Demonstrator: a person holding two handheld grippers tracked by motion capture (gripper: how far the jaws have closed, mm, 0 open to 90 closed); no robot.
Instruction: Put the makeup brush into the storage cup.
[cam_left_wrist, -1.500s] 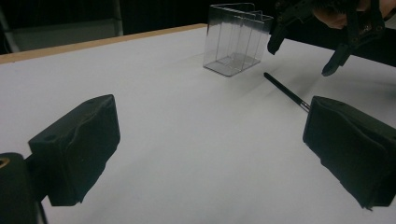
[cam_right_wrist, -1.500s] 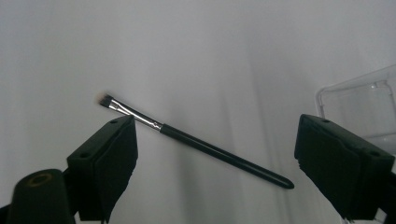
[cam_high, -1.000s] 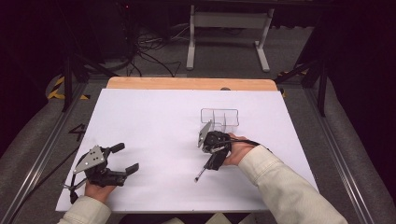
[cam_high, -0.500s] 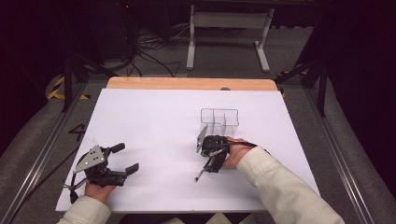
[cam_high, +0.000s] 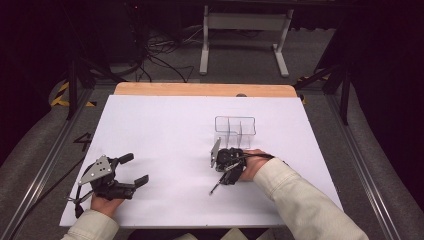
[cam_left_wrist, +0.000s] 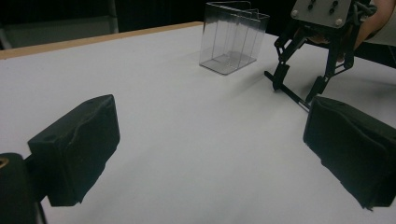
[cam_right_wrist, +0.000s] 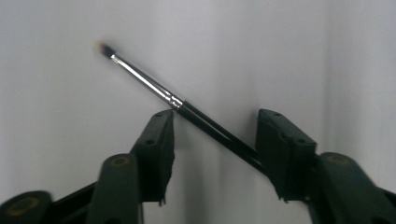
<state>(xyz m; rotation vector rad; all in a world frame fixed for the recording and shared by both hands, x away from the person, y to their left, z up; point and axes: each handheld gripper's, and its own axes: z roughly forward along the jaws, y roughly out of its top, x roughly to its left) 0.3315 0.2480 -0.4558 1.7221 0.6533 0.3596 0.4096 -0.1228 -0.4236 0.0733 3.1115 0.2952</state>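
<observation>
- Under your right gripper (cam_right_wrist: 212, 140) lies the brush (cam_right_wrist: 177, 105), flat on the white table (cam_high: 165, 130), just on the near side of the clear holder (cam_high: 235, 126).
- Its jaws have just been closing and now straddle the black handle, one on each side. The pads are not pressing on it yet, so count the gripper as parted around the brush, not pinching it.
- Looking along those jaws, the brush runs on a slant across the gap, its silver ferrule beside one pad and the bristle tip well beyond.
- Expect a light, stiff, thin thing: a smooth round handle that will likely roll or pivot if the pads meet it off centre.
- Take hold on the black handle just behind the ferrule. Keep off the bristles, which look soft and easy to bend.
- Because it lies flat, the pads probably need to come right down to the table, or the handle may slip out beneath them.
- Your left gripper (cam_high: 127, 171) rests near the table's front left, well apart from the brush, jaws spread wide with nothing between them.
- Seen from the left gripper, the holder (cam_left_wrist: 232, 37) stands upright and looks empty, with thin clear walls that probably tip easily.
</observation>
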